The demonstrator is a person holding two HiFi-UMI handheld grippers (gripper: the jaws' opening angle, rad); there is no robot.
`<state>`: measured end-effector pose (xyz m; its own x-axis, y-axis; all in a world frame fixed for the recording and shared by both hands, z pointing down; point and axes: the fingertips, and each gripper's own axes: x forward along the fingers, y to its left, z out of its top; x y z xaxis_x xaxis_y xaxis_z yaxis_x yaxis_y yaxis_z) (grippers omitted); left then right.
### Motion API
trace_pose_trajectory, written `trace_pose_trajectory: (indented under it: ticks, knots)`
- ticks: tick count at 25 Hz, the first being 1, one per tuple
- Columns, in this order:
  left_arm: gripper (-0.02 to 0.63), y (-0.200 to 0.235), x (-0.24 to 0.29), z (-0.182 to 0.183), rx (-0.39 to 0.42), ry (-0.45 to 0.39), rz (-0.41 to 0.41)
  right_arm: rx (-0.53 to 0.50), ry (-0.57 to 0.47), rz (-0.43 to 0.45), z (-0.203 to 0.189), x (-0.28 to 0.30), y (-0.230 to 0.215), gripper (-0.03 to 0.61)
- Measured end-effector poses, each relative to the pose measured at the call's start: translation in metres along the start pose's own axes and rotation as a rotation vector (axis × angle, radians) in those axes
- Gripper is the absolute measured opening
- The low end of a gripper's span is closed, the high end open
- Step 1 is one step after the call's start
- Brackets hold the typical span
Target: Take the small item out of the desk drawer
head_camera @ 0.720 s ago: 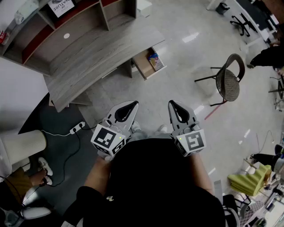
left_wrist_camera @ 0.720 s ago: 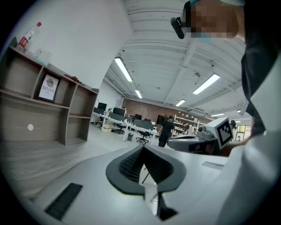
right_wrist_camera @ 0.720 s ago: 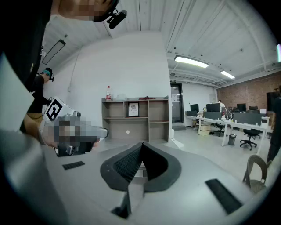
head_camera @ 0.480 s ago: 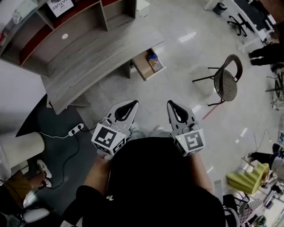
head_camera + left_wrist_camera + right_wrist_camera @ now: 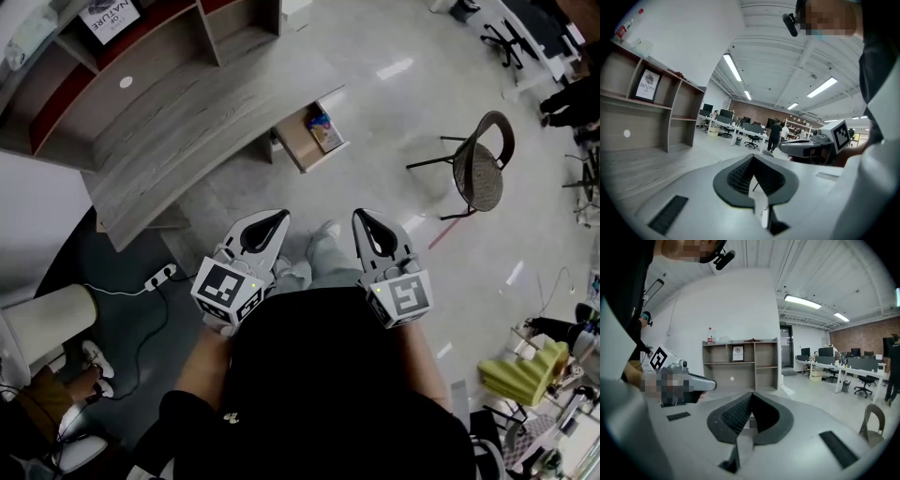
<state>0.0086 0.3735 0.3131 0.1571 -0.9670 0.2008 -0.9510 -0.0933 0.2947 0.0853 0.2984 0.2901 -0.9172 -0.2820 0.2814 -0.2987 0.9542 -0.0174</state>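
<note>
The desk drawer (image 5: 302, 141) stands pulled out from the grey wooden desk (image 5: 187, 122), far ahead on the floor. A small colourful item (image 5: 320, 123) lies inside it. I hold both grippers close to my chest, well short of the desk. My left gripper (image 5: 282, 217) is shut with nothing in it, its toothed pads meeting at the tip (image 5: 752, 157). My right gripper (image 5: 360, 217) is likewise shut and empty (image 5: 750, 395). The right gripper view shows the desk's shelf unit (image 5: 740, 363) ahead.
A black chair (image 5: 480, 167) stands on the floor to the right. A power strip (image 5: 161, 275) with a cable lies at the left, near a white cylinder (image 5: 47, 319). More desks and chairs (image 5: 843, 369) fill the room behind. My shoe (image 5: 324, 231) shows between the grippers.
The desk and drawer have shifted slightly up and left in the head view, and a shoe has come forward between the grippers. Both grippers stay shut in the same pose.
</note>
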Motion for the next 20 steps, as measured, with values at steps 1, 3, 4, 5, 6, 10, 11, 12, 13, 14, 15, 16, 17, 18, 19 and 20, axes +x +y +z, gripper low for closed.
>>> trace_pose_trajectory:
  ticks: [1,3,4,5,6,10,11,12,13,14,15,16,17,18,19,20]
  knots:
    - [0.008,0.003,0.007,0.000,0.005,0.007,0.002,0.002,0.016,-0.002,-0.005,0.003,-0.008,-0.003]
    - [0.008,0.009,0.024,0.001,0.022,0.021,0.012,0.017,0.038,-0.006,-0.012,0.013,-0.026,-0.003]
    - [0.008,0.013,0.034,0.003,0.034,0.028,0.018,0.025,0.027,-0.003,-0.010,0.020,-0.035,-0.003]
    - [0.008,0.017,0.045,0.006,0.046,0.034,0.025,0.028,0.013,0.007,-0.007,0.028,-0.045,-0.004]
    - [0.008,0.021,0.056,0.009,0.055,0.038,0.032,0.023,0.007,0.021,-0.004,0.035,-0.055,-0.003]
    - [0.009,0.032,0.105,0.027,0.086,0.053,0.051,0.005,0.016,0.061,0.002,0.057,-0.101,-0.003]
    - [0.008,0.036,0.118,0.031,0.098,0.060,0.058,0.011,0.014,0.062,0.005,0.063,-0.114,-0.003]
    - [0.008,0.040,0.131,0.033,0.109,0.069,0.065,0.020,0.009,0.063,0.008,0.069,-0.127,-0.003]
    - [0.009,0.043,0.144,0.035,0.117,0.079,0.071,0.031,0.005,0.061,0.011,0.075,-0.140,-0.004]
    - [0.009,0.046,0.156,0.036,0.124,0.092,0.076,0.041,0.002,0.061,0.014,0.080,-0.152,-0.003]
    - [0.009,0.049,0.167,0.036,0.132,0.107,0.083,0.045,0.001,0.067,0.015,0.084,-0.162,-0.003]
    - [0.009,0.051,0.178,0.035,0.144,0.125,0.092,0.044,0.003,0.079,0.015,0.087,-0.172,-0.003]
    - [0.009,0.054,0.188,0.034,0.163,0.145,0.103,0.044,0.004,0.090,0.015,0.089,-0.181,-0.003]
    - [0.009,0.056,0.197,0.032,0.187,0.166,0.116,0.048,0.004,0.097,0.015,0.090,-0.190,-0.003]
    - [0.009,0.058,0.206,0.030,0.211,0.185,0.127,0.053,0.002,0.099,0.016,0.092,-0.199,-0.003]
    - [0.009,0.060,0.214,0.028,0.229,0.204,0.137,0.057,0.004,0.094,0.016,0.093,-0.209,-0.003]
